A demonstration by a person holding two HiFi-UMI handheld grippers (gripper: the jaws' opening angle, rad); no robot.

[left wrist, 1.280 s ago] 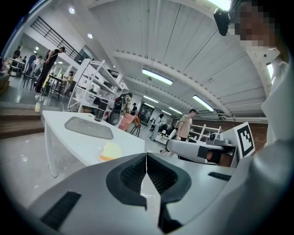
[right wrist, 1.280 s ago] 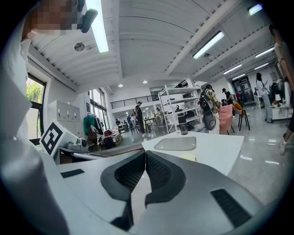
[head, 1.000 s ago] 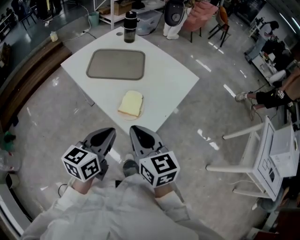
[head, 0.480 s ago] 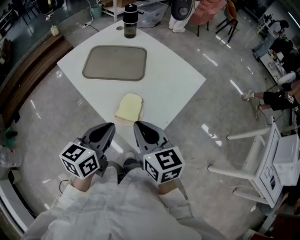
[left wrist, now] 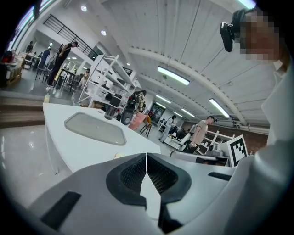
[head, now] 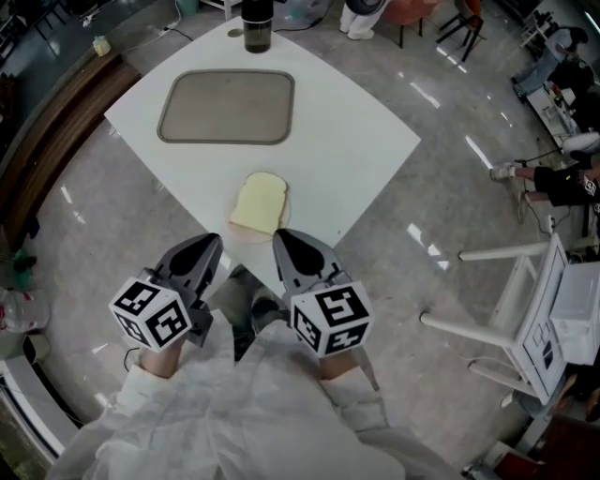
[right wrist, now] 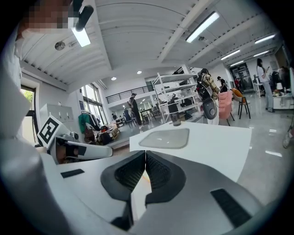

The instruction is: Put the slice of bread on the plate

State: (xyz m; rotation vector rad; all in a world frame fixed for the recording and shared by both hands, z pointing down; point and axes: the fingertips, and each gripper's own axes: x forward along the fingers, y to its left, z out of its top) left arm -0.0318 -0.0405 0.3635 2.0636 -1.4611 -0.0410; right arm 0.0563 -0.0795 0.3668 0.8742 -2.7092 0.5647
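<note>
A pale slice of bread (head: 259,203) lies near the close corner of the white table (head: 356,141). The rim of what looks like a pale round plate (head: 253,232) peeks out under it. My left gripper (head: 208,246) and right gripper (head: 281,239) hover side by side just short of that corner, over the floor. Each is shut with nothing held. In the left gripper view the jaws (left wrist: 146,156) meet at their tips, and a sliver of the bread (left wrist: 118,155) shows past them. The right gripper (right wrist: 145,153) has its jaws closed too.
A grey tray (head: 227,107) lies on the far half of the table, with a dark bottle (head: 257,23) behind it at the far corner. A white frame stand (head: 525,309) is on the floor to the right. A wooden bench (head: 56,131) runs along the left.
Both grippers and the head have come closer to the table; the jaw tips now sit just below the bread. Both stay shut.
</note>
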